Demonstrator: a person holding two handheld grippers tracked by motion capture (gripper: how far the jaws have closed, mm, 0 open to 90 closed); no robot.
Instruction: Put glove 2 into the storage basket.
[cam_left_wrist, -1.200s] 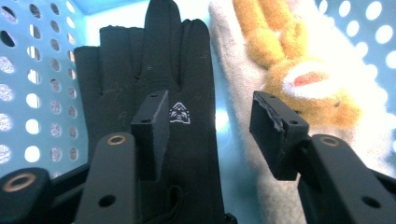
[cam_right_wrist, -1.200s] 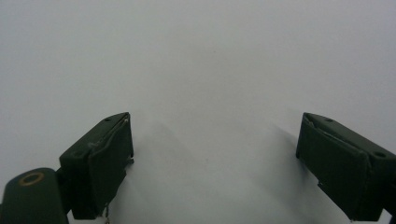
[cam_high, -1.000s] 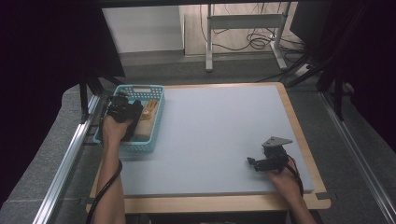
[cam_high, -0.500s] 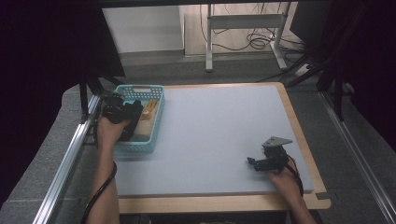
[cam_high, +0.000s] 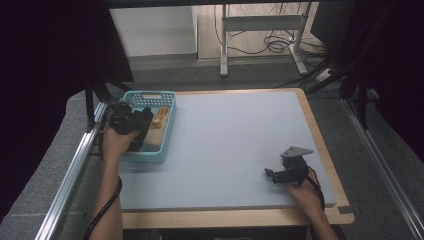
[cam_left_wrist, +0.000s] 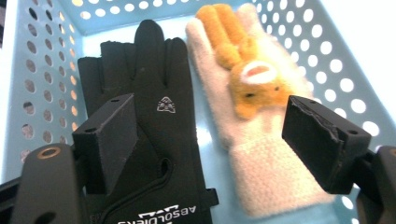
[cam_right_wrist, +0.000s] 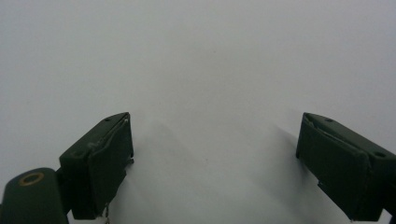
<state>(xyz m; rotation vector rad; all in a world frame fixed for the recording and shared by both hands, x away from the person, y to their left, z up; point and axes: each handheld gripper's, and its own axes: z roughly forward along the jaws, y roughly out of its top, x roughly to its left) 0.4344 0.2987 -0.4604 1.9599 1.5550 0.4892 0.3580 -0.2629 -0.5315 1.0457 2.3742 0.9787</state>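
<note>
Left gripper view: my left claw (cam_left_wrist: 210, 140) spread wide over basket (cam_left_wrist: 345, 60), black glove (cam_left_wrist: 159, 140) beside cream glove (cam_left_wrist: 261, 154) inside. Right claw (cam_high: 272, 175) released, resting on bench (cam_high: 235, 145).

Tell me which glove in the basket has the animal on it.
The cream glove: a small orange plush animal sits on its back. The black glove beside it carries only a small logo and white lettering. Both lie flat in the blue basket.

Lab-like recording space, dark curtains (cam_high: 45, 45), aluminium rail frame (cam_high: 70, 175), loose floor cables (cam_high: 270, 42), grey mat-topped table (cam_high: 240, 145)
</note>
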